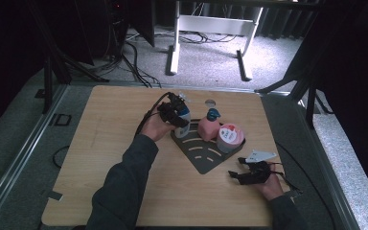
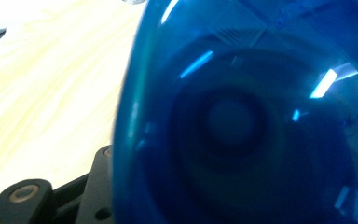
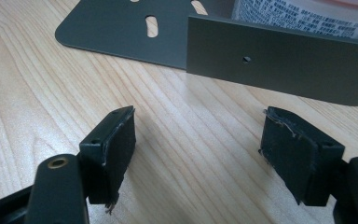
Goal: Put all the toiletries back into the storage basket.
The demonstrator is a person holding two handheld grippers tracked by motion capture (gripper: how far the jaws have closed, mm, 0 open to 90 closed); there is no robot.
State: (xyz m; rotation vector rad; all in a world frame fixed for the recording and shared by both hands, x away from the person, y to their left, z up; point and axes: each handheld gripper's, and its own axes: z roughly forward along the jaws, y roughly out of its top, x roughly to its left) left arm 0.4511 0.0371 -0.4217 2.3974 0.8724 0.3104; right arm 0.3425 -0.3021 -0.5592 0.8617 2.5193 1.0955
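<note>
A dark grey slotted tray lies mid-table, holding a pink pump bottle and a pink-lidded jar. At the tray's far left corner my left gripper is shut on a blue-and-white bottle, which stands upright. Its glossy blue body looms close in the left gripper view, hiding the far jaw. Off the tray's near right corner, my right gripper rests low over the wood. It stands open with bare table between its pads, facing the tray's low wall and the jar's label.
The wooden table has bare room at left and along the front. A small round hole sits near its far edge. Beyond the table are a white desk frame and floor cables.
</note>
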